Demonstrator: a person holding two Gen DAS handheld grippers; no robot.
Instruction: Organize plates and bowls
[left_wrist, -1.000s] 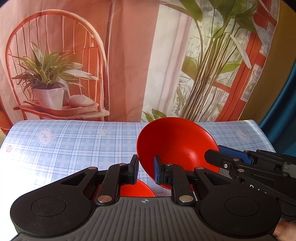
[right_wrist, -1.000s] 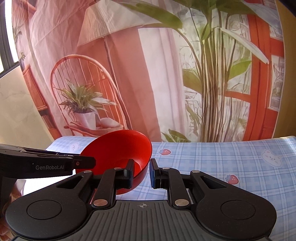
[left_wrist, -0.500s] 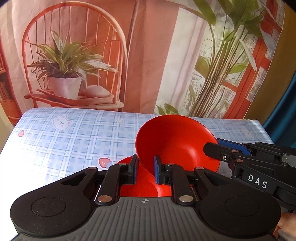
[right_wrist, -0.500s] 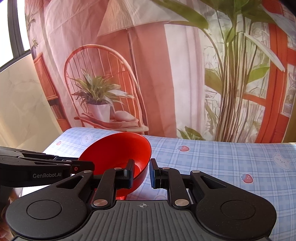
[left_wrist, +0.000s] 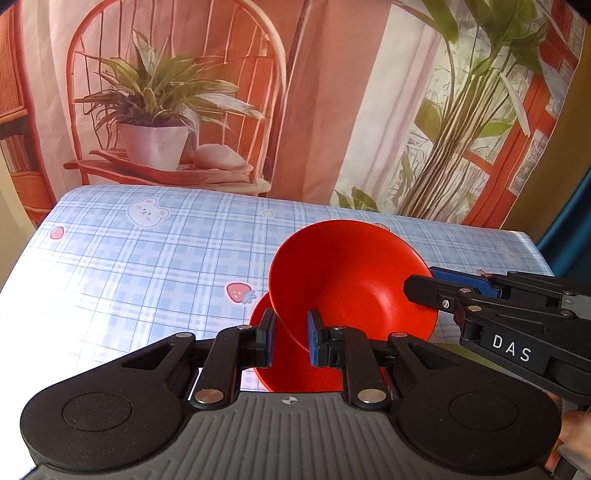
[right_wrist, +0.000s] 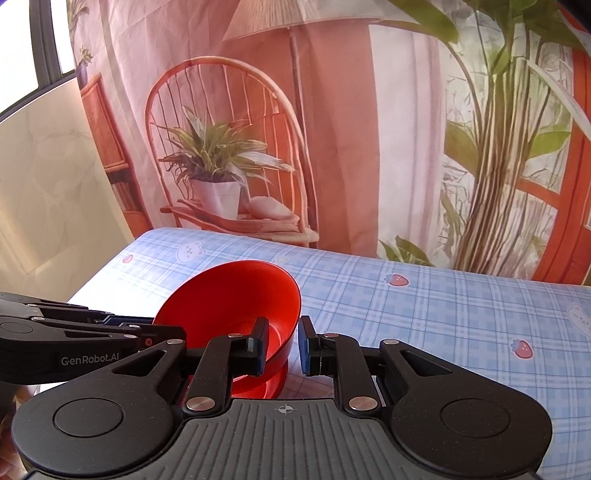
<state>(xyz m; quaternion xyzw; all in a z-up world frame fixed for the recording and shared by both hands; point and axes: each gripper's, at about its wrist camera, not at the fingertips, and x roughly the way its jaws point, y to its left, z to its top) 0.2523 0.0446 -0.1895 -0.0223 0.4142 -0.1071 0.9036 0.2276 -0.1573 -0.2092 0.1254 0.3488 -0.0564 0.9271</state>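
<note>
Checked tablecloth (left_wrist: 147, 266) — printed backdrop (left_wrist: 295, 92) behind

Bright daylight fills both views. It comes from the left – in the right wrist view a window (right_wrist: 33, 48) shows at the upper left, blown out white. Glare washes the tablecloth (left_wrist: 122, 266) to pure white along its left edge in both pictures. The red bowl (left_wrist: 351, 280) is evenly lit, with soft shade inside. Focus is sharp throughout – no motion blur. Fisheye bending curves the table edges, and dark vignetting clips the corners.
</note>
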